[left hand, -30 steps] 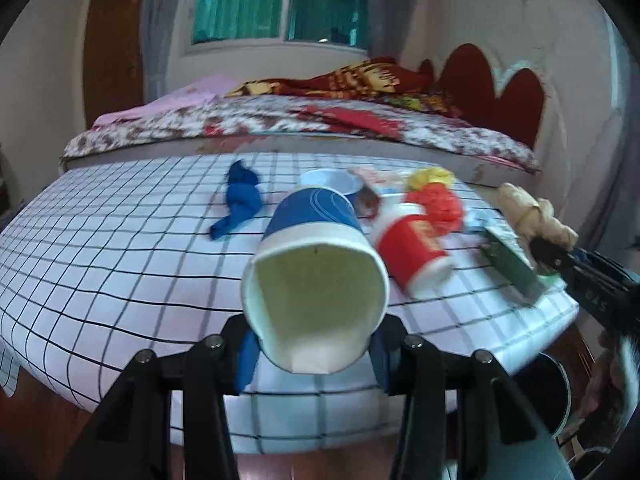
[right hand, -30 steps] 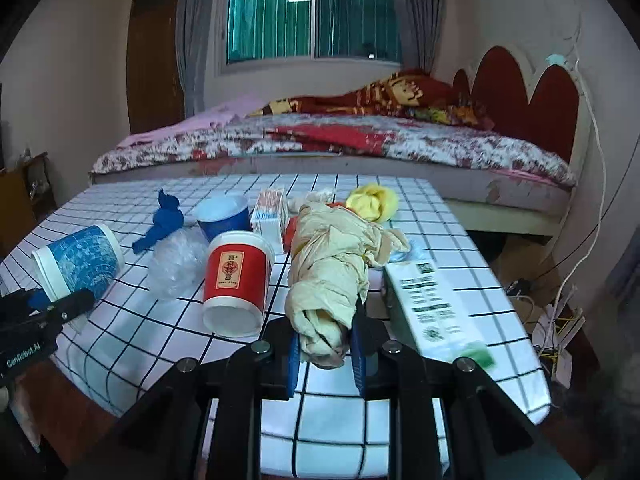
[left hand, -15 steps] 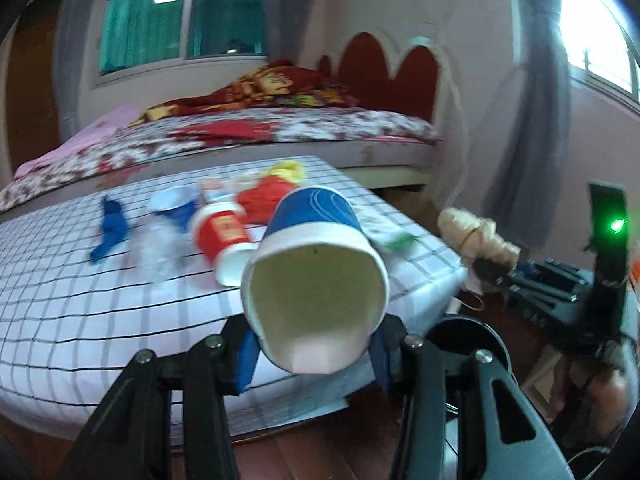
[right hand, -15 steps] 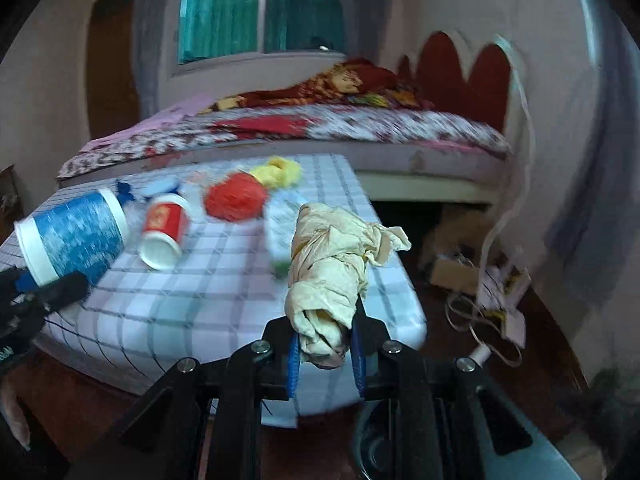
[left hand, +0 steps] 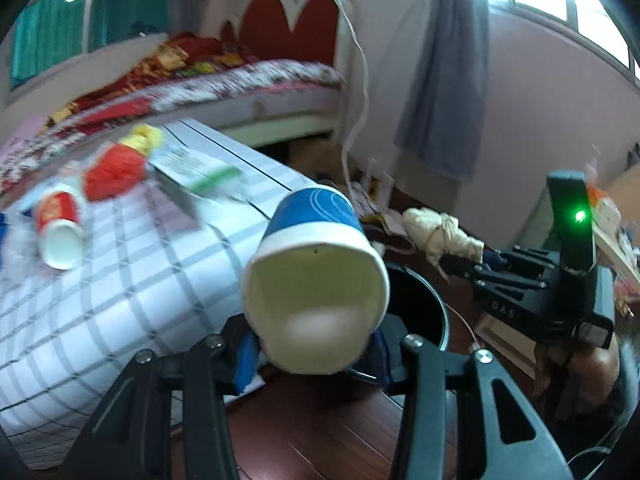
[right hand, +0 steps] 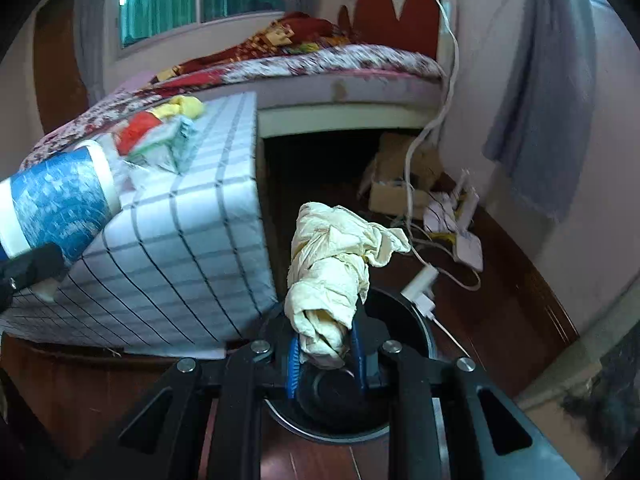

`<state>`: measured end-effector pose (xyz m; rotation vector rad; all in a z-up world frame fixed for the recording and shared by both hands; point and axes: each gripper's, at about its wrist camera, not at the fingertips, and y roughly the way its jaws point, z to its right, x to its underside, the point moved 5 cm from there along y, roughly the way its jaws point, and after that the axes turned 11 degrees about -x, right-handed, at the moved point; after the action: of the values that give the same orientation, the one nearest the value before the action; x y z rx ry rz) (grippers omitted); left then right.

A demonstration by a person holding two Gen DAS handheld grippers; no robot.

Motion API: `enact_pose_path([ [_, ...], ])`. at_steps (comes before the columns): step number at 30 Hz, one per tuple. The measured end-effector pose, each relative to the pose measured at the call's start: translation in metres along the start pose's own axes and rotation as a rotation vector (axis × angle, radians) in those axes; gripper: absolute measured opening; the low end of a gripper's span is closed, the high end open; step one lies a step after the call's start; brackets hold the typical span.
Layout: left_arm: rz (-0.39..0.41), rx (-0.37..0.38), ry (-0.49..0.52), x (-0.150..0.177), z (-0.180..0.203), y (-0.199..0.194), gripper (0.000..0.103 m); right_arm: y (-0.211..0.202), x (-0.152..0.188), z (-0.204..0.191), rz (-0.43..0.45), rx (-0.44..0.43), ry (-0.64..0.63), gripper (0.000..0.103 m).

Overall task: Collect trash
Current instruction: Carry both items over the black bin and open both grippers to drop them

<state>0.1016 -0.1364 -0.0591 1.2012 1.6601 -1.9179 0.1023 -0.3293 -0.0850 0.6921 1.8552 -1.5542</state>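
Both loads up at the bin, ready to drop.
Left gripper (left hand: 316, 354) clamped on blue paper cup (left hand: 316, 280), right gripper (right hand: 325, 354) pinching crumpled cream tissue (right hand: 332, 268) above black trash bin (right hand: 416, 320) beside table (right hand: 180, 240). Next, likely: centre over the rim, then release.

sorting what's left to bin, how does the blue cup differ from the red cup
The blue cup is clamped in the left gripper, off the table near the black bin; the red cup lies on its side on the checked table, untouched. The blue cup shows a white band at its rim; the red cup bears a gold label. The blue one looks larger, though it is nearer the camera. Both are empty paper cups with white insides.
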Motion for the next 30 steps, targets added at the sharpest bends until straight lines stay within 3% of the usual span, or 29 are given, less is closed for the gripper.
enact_pose_path([
  [11,-0.181,0.111,0.063,0.030,0.051,0.069,0.052,0.021,0.043,0.037,-0.108,-0.042,0.040,0.023],
  [12,-0.198,0.126,0.052,0.032,0.053,0.074,0.057,0.025,0.045,0.038,-0.119,-0.048,0.038,0.023],
  [13,-0.205,0.139,0.034,0.033,0.053,0.077,0.073,0.031,0.048,0.039,-0.135,-0.059,0.030,0.024],
  [14,-0.214,0.158,0.009,0.035,0.052,0.080,0.085,0.035,0.050,0.040,-0.146,-0.066,0.028,0.027],
  [15,-0.231,0.151,-0.016,0.038,0.049,0.082,0.099,0.044,0.055,0.042,-0.182,-0.083,0.030,0.044],
  [16,-0.245,0.127,-0.033,0.042,0.045,0.083,0.101,0.052,0.058,0.044,-0.216,-0.079,0.032,0.076],
  [17,-0.257,0.094,-0.042,0.044,0.039,0.083,0.101,0.064,0.068,0.052,-0.269,-0.016,0.032,0.088],
  [18,-0.260,0.061,-0.054,0.047,0.033,0.081,0.101,0.068,0.071,0.057,-0.280,0.020,0.037,0.092],
  [21,-0.248,-0.028,-0.058,0.057,0.018,0.070,0.102,0.072,0.079,0.071,-0.293,0.027,0.106,0.093],
  [23,-0.235,-0.072,-0.054,0.061,0.008,0.062,0.102,0.067,0.078,0.072,-0.280,0.041,0.111,0.099],
  [30,-0.182,-0.128,-0.055,0.048,-0.010,0.038,0.102,0.052,0.065,0.055,-0.235,0.044,0.109,0.102],
])
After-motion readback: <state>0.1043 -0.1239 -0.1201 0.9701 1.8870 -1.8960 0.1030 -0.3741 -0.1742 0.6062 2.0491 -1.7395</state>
